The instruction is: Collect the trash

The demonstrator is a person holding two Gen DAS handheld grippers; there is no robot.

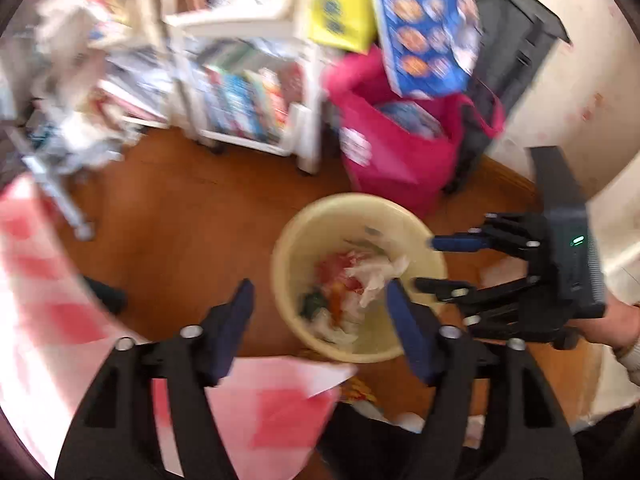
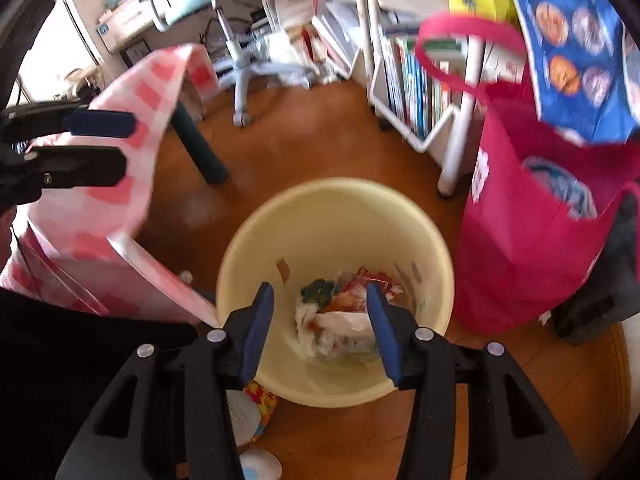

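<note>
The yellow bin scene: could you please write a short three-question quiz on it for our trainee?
1. True or false: the pale yellow bin already has crumpled trash inside.
2. What stands just beside the bin? A) a pink tote bag B) a green bucket C) a metal ladder
3. Fill in: neither the left gripper nor the right gripper holds anything; both have ____ jaws.

Key: 1 true; 2 A; 3 open. Both grippers hang over the bin, which stands on the wooden floor.
</note>
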